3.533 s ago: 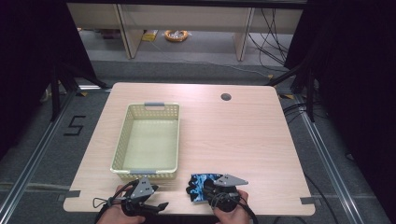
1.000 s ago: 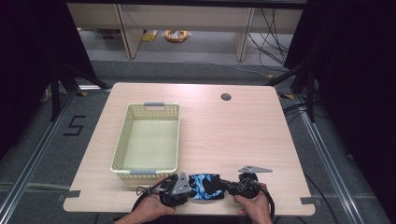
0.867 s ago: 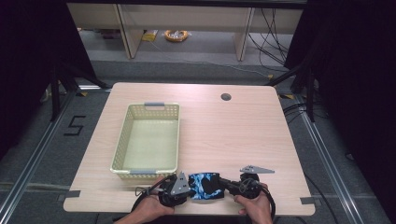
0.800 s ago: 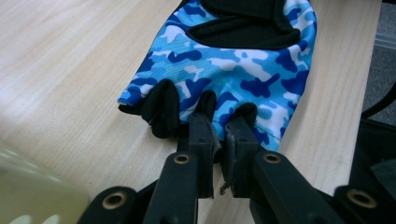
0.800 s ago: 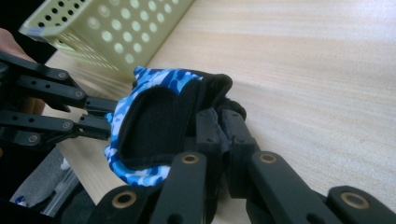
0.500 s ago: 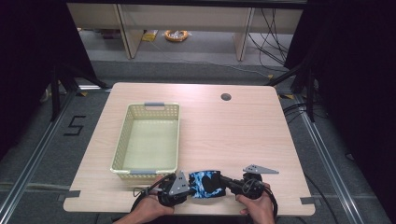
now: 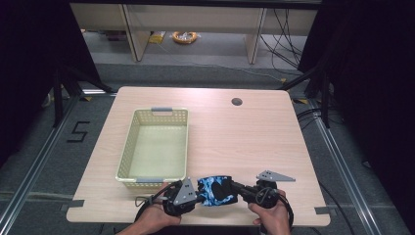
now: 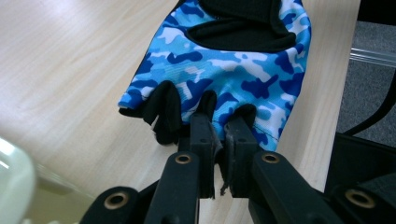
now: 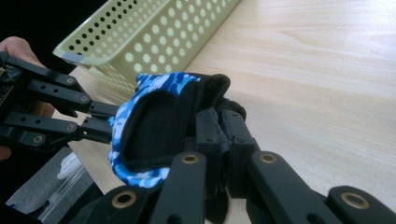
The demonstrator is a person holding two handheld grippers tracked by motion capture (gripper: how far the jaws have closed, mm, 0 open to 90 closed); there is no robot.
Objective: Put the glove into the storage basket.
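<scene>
Two grippers share one soft glove at the bench's near edge.

Both sets of fingers are clamped on cloth: the left gripper (image 8: pixel 217 140) pinches the finger-hole end of the blue camouflage glove (image 7: pixel 215 190), the right gripper (image 9: pixel 222 133) its black cuff. It looks light, limp and stretchy, likely to sag, so hemmed edges suit best. No readable label. Beyond sits the pale green basket (image 7: pixel 128 147) on the bench (image 7: pixel 254 137).

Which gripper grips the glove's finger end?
The left gripper: it pinches the short finger openings of the glove. The right gripper clamps the black cuff end.
</scene>
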